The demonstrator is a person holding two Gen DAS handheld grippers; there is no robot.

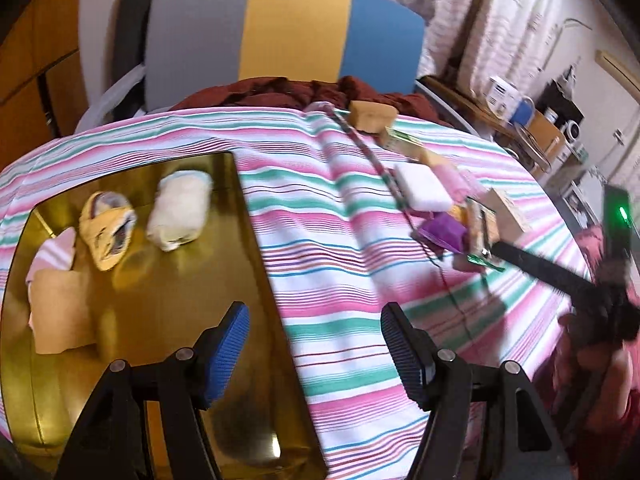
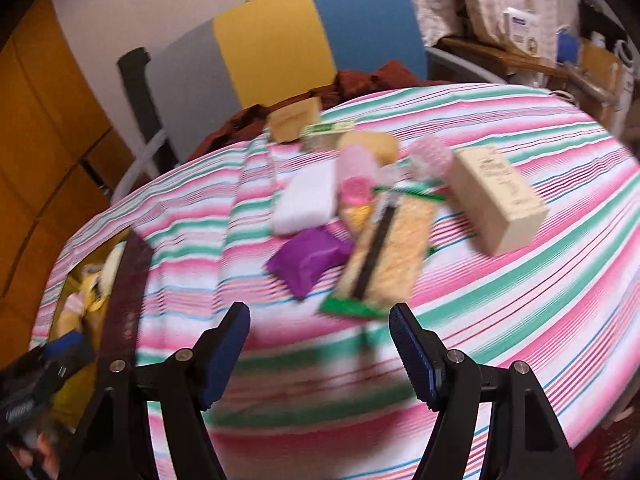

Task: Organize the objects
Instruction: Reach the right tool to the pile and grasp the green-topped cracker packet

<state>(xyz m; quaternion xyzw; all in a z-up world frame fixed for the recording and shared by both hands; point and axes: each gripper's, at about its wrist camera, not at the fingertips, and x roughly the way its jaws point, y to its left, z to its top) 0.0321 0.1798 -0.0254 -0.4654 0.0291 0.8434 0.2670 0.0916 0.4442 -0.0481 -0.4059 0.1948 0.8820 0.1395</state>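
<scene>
now | purple pouch (image 2: pixel 308 265) beyond empty right claw (image 2: pixel 320 350) | apart

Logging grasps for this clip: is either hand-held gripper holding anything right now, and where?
Nothing is held. The left hand-held gripper and right hand-held gripper both stand open and empty above the table.

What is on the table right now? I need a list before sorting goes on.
tray: 1, gold, left on the table
bundles: about 4, white, yellow, pink, tan, in the tray
pouch: 1, purple, mid cloth
packet: 1, green-edged, beside the pouch
pad: 1, white, behind the pouch
box: 1, cream, right of the pile
cloth: 1, pink, green and white stripes, covers the table
chair: 1, grey, yellow, blue, behind
left gripper: open, empty, at the tray's edge
right gripper: open, empty, before the pile
</scene>
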